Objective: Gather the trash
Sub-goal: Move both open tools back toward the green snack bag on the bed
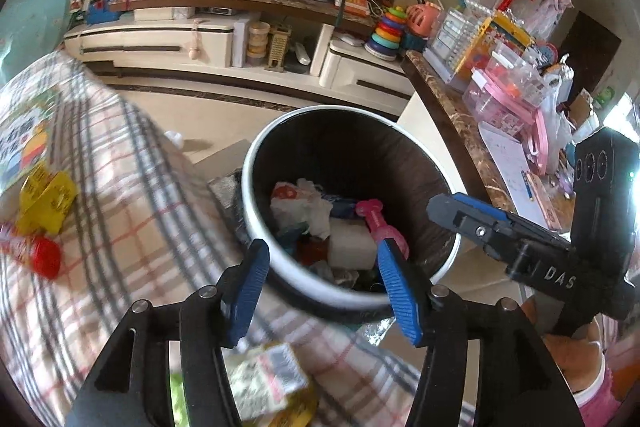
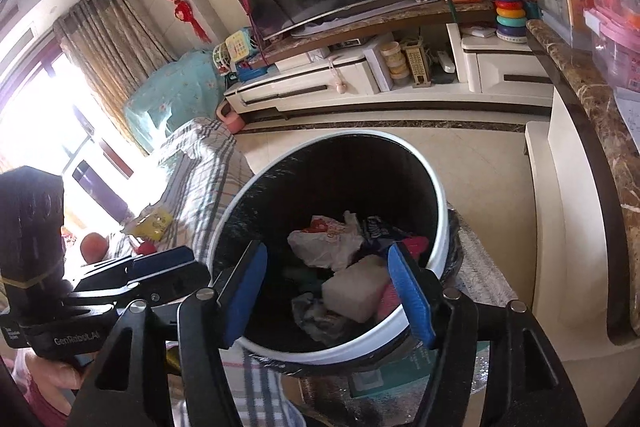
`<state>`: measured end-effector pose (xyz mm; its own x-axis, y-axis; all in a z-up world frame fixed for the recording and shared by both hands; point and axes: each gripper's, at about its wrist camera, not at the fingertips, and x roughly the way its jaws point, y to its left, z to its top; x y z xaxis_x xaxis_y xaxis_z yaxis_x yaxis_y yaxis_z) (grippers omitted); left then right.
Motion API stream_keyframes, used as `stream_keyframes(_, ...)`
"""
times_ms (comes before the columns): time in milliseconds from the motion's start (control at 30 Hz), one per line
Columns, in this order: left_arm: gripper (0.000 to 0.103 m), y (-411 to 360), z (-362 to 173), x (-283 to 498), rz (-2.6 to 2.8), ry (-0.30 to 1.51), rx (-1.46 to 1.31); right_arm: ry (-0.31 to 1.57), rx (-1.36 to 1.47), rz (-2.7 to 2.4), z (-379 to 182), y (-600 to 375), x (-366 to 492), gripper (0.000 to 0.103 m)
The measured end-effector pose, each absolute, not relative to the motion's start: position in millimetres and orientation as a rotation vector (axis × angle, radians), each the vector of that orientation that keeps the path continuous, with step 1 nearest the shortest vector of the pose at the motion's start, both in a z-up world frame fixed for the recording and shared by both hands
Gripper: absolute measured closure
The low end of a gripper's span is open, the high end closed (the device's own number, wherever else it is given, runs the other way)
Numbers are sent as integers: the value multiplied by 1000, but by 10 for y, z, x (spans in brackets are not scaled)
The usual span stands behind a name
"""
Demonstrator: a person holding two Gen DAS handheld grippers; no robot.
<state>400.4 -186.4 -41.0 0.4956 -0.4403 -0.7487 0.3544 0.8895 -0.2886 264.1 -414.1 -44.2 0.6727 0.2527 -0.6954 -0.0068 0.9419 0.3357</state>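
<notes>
One trash bin point(image 1: 256, 163), two tongs point(image 1: 320, 281) point(image 2: 328, 291)

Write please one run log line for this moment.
left gripper: open, empty | right gripper: open, empty | trash bin: holds trash | left on cloth: yellow packet, red-capped bottle

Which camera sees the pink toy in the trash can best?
The left wrist view: the pink toy lies in the open inside the trash can, its handle and body clear. In the right wrist view only pink scraps show, mostly hidden behind the right gripper's blue finger.
</notes>
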Motion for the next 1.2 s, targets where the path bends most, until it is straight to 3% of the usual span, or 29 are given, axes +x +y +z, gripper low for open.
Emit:
stream_keyframes(167, 45, -1484, -408, 3718, -434, 924, -158, 803, 330, 173, -384, -4010, 2557, 20)
stream_keyframes(300, 43, -1199, -396, 3498, -397, 918, -203, 796, 330, 198, -366, -3854, 2489, 14)
stream_keyframes(700, 43, -426, -371, 2935, -280, 904, -320, 836, 305, 295, -486, -3227, 2311, 13)
stream_keyframes(1200, 40, 125, -405, 2782, -166, 917, -381, 905, 224, 393, -626, -2500, 2446, 13)
